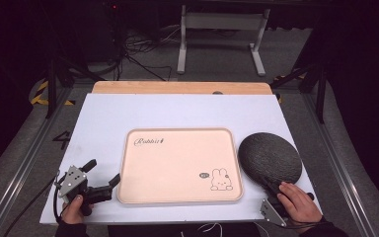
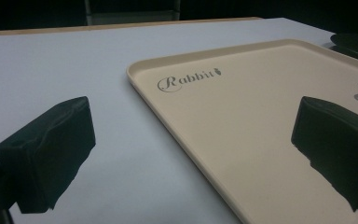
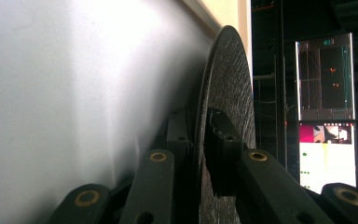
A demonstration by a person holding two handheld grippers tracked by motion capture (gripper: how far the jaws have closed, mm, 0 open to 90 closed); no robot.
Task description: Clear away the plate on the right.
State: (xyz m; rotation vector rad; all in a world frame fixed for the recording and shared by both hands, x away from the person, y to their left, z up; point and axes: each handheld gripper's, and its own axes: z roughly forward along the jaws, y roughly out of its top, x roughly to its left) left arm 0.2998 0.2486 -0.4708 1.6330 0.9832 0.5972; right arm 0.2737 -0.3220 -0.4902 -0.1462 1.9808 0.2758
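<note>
At the bench's right edge, the right tongs (image 1: 272, 188) clamp the dark plate (image 1: 270, 158) by its near rim; it looks rigid, rough-surfaced, probably breakable. Left tongs (image 1: 101, 174) gape apart beside the Rabbit tray (image 1: 177, 165).

One pale peach rectangular plastic tray (image 1: 177, 163) with raised rim lies on the table, bearing one printed rabbit drawing (image 1: 220, 179) and one cursive word (image 1: 150, 141); one dark grey round textured plate (image 1: 269, 158) sits just beside the tray; two hand-held two-jaw grippers are present, the left gripper (image 1: 101, 171) and the right gripper (image 1: 268, 186); two hands hold them, one each; one white table top (image 1: 177, 111) carries it all; behind it stands what looks like one pale metal frame (image 1: 222, 37), dimly lit.
</note>
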